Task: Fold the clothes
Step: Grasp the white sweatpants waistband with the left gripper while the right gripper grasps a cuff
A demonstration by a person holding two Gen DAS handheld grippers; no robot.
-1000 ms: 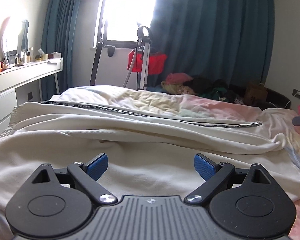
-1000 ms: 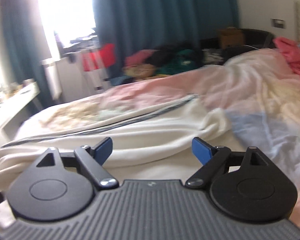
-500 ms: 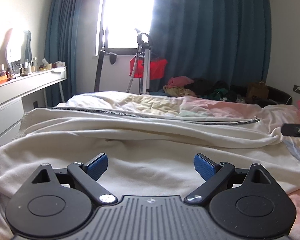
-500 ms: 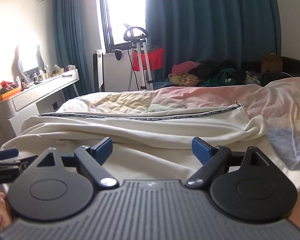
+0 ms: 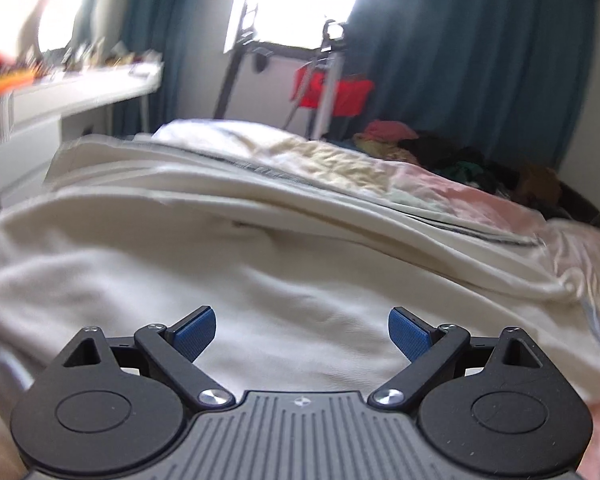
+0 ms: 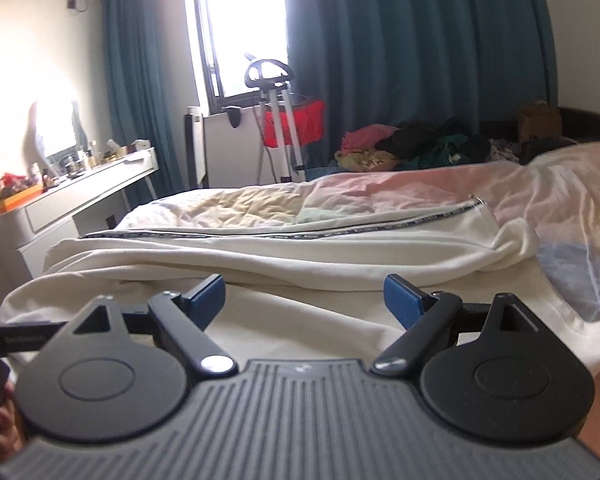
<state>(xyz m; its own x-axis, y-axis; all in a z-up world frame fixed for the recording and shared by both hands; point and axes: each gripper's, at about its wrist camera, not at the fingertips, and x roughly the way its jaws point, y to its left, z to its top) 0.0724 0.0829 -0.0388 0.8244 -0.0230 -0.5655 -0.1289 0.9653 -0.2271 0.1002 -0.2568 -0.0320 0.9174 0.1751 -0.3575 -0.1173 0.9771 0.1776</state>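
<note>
A large cream garment (image 5: pixel 260 264) with a dark patterned trim band (image 6: pixel 340 230) lies spread and rumpled across the bed; it also shows in the right wrist view (image 6: pixel 300 264). My left gripper (image 5: pixel 302 330) is open and empty, low over the cream cloth. My right gripper (image 6: pixel 304 300) is open and empty, just above the garment's near part. The left gripper's black body shows at the right wrist view's left edge (image 6: pixel 16 336).
A pastel quilt (image 6: pixel 400 196) covers the bed behind the garment. A heap of clothes (image 6: pixel 416 148) lies at the far side. A white dresser with clutter (image 6: pixel 80 192) stands left. A metal stand with red cloth (image 6: pixel 288 120) is by the window and blue curtains.
The left view has tilted and swung, now blurred, with the gripper closer over the cloth. The right gripper has shifted slightly. Both stay open.
</note>
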